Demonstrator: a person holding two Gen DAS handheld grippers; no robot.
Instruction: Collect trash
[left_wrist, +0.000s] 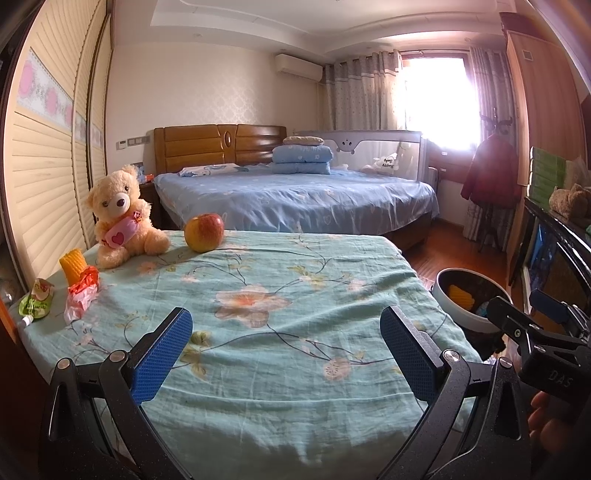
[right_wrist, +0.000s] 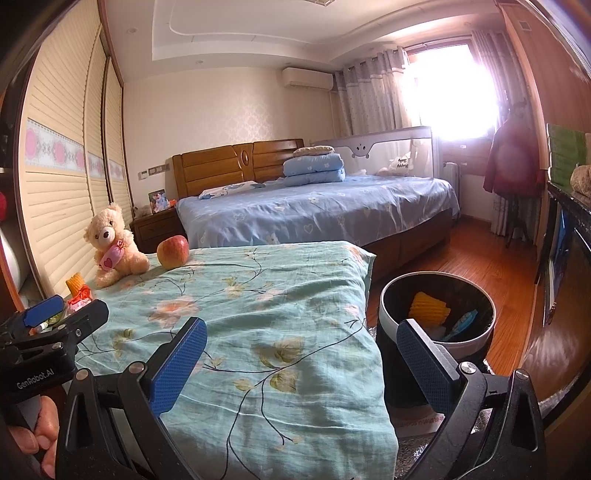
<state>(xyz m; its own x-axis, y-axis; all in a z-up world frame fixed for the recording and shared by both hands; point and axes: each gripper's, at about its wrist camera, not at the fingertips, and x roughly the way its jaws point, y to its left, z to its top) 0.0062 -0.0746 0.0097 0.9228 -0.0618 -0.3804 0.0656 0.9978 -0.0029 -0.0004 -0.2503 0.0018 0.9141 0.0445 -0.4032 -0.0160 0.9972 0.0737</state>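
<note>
Trash lies along the left edge of the table with the teal floral cloth (left_wrist: 280, 295): a yellow foam fruit net (left_wrist: 74, 266), a crumpled red and white wrapper (left_wrist: 82, 297) and a green pouch (left_wrist: 37, 301). My left gripper (left_wrist: 286, 354) hovers open over the near part of the cloth, empty. My right gripper (right_wrist: 301, 363) is open too, at the table's right edge beside the round bin (right_wrist: 437, 321). In the bin lie another yellow foam net (right_wrist: 428, 310) and a blue wrapper (right_wrist: 461, 323). The bin (left_wrist: 469, 299) also shows at the right of the left wrist view.
A teddy bear (left_wrist: 122, 218) and an apple (left_wrist: 204, 232) sit at the far side of the table. Beyond is a bed with blue sheets (left_wrist: 295, 195). Louvred wardrobe doors (left_wrist: 48, 184) run along the left, a dark cabinet (right_wrist: 565, 266) along the right, with wooden floor between.
</note>
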